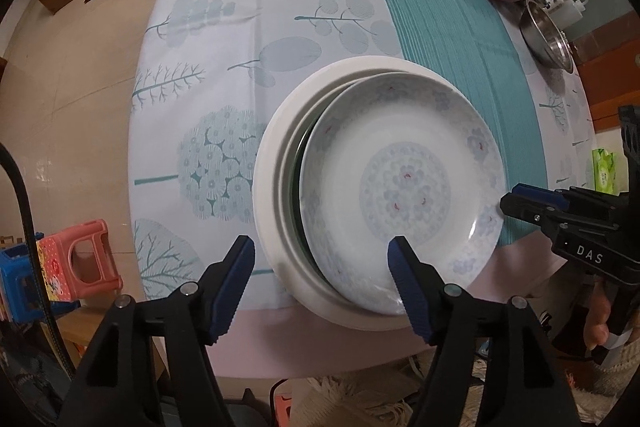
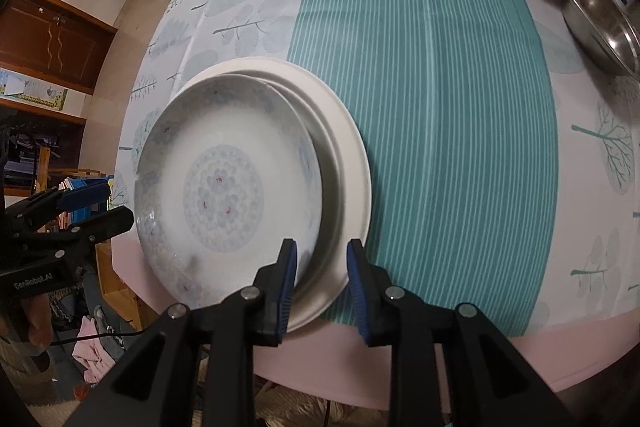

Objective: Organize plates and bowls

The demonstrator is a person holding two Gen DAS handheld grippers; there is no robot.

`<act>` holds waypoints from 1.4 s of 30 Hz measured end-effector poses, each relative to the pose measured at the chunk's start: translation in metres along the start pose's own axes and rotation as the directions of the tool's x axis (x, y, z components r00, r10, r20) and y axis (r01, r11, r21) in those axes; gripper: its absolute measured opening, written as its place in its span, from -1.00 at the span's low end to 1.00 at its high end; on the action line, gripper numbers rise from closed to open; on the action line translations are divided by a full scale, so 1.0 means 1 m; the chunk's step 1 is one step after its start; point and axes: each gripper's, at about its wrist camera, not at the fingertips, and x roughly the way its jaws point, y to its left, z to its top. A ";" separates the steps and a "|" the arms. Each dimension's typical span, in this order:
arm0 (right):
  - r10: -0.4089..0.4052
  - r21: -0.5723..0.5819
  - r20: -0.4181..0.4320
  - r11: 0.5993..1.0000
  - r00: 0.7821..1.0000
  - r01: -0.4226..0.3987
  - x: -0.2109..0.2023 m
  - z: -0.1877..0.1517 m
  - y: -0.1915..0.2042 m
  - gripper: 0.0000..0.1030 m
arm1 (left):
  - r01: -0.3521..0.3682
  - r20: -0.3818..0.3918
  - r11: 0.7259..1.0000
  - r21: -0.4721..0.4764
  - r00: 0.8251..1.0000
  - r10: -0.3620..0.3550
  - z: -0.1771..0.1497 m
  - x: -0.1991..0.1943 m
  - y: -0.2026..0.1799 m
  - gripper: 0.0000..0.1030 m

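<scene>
Black plastic claws with ridged blue pads are pointing down at the table edge. The left gripper (image 1: pixel 322 259) is hanging wide open, gripping nothing. The right gripper (image 2: pixel 322 267) is standing a little apart over the stack's rim, gripping nothing. Between them, a round white china dish with pale blue flowers (image 1: pixel 404 187) is sitting tilted inside bigger plain white plates (image 1: pixel 266 187) on the smooth leafy tablecloth (image 1: pixel 240 7). Farther back, shiny metal bowls (image 1: pixel 546 35) are resting.

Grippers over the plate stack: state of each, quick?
Left gripper: jaws open, holding nothing, poised over the floral plate.
Right gripper: jaws partly open astride the white plate's rim, no grip.
</scene>
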 end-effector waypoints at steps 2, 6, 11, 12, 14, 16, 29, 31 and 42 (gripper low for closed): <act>-0.001 0.003 0.001 1.000 1.000 0.001 -0.001 -0.004 0.001 -0.50 | 0.008 0.005 1.000 0.000 1.000 -0.008 -0.003 -0.005 0.000 0.32; 0.009 0.016 0.015 1.000 1.000 -0.009 -0.007 -0.014 0.001 -0.50 | 0.029 0.019 1.000 0.007 0.999 -0.029 -0.012 -0.015 -0.006 0.40; 0.015 0.050 0.034 0.999 0.999 -0.016 -0.016 -0.033 -0.005 -0.50 | 0.065 0.029 0.997 0.036 0.997 -0.066 -0.023 -0.026 -0.021 0.43; 0.014 0.060 0.037 0.998 0.999 -0.017 -0.018 -0.038 -0.007 -0.50 | 0.073 0.032 0.996 0.046 0.997 -0.075 -0.024 -0.027 -0.025 0.44; 0.007 0.076 0.045 0.997 0.999 -0.011 -0.022 -0.049 -0.012 -0.50 | 0.087 0.041 0.994 0.071 0.995 -0.090 -0.030 -0.031 -0.036 0.44; -0.001 0.099 0.054 0.995 0.999 -0.004 -0.027 -0.062 -0.020 -0.50 | 0.094 0.051 0.990 0.101 0.994 -0.099 -0.034 -0.034 -0.049 0.44; -0.050 0.292 0.131 0.957 0.990 0.009 -0.070 -0.124 -0.082 -0.50 | 0.025 0.113 0.932 0.362 0.991 -0.071 -0.046 -0.044 -0.153 0.50; -0.060 0.307 0.156 0.952 0.986 0.010 -0.079 -0.122 -0.092 -0.50 | 0.012 0.116 0.923 0.385 0.991 -0.061 -0.044 -0.045 -0.168 0.54; -0.062 0.295 0.236 0.955 0.970 -0.011 -0.125 -0.092 -0.168 -0.50 | 0.000 0.149 0.954 0.301 0.988 -0.047 0.009 -0.045 -0.239 0.61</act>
